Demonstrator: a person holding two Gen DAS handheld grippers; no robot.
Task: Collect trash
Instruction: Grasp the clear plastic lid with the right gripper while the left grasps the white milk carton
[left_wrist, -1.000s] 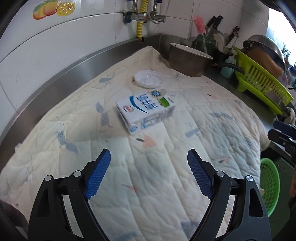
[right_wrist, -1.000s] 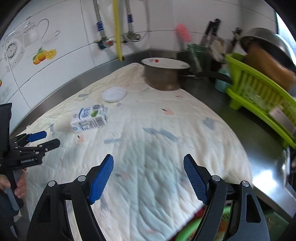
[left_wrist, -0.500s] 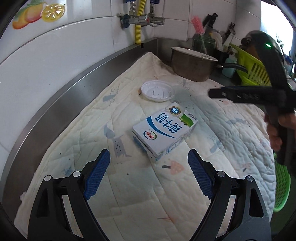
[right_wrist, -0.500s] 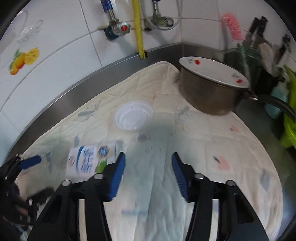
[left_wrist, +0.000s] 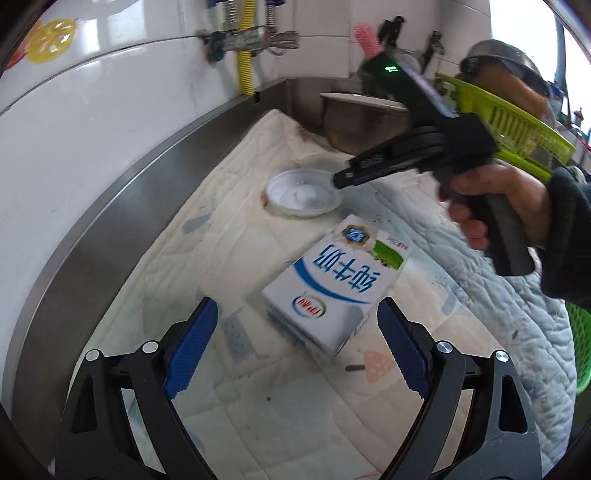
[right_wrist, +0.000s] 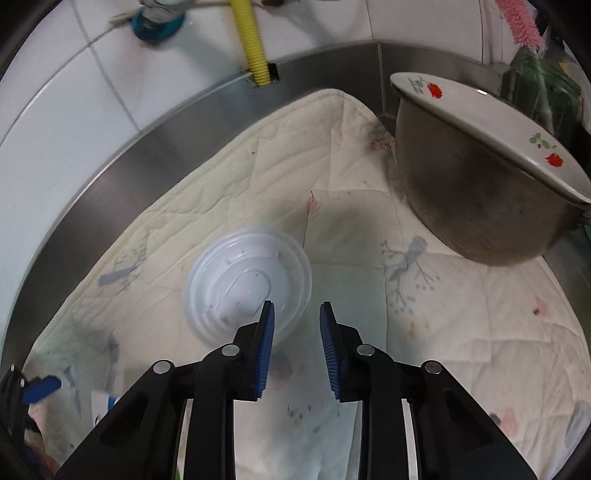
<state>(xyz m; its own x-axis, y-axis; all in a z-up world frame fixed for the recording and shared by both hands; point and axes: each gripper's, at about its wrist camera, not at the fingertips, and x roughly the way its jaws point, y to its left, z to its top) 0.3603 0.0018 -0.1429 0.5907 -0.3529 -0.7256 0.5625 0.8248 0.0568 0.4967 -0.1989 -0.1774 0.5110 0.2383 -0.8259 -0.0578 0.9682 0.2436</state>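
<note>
**A:** What has been collected so far?

**B:** Nothing, as far as these views show. The milk carton (left_wrist: 338, 286) lies flat on the quilted cloth (left_wrist: 258, 398), centre of the left wrist view, just ahead of my left claw (left_wrist: 297, 343). That claw is spread wide with nothing between its blue pads; the carton's near corner sits between them, untouched.

**A:** And the second item?

**B:** The white plastic lid (right_wrist: 248, 286) rests on the cloth at centre left of the right wrist view. My right claw (right_wrist: 296, 334) is narrowed to a small gap and holds nothing; its left pad overlaps the lid's near rim, though I cannot tell whether it touches.

**A:** What remains?

**B:** By my judgement, all of it: both grasps, then carrying each piece to a bin. A green basket (left_wrist: 581, 347) shows at the right edge of the left wrist view; whether it is the bin, I cannot say. The steel pot (right_wrist: 476, 195), upper right, appears no part of this.
</note>
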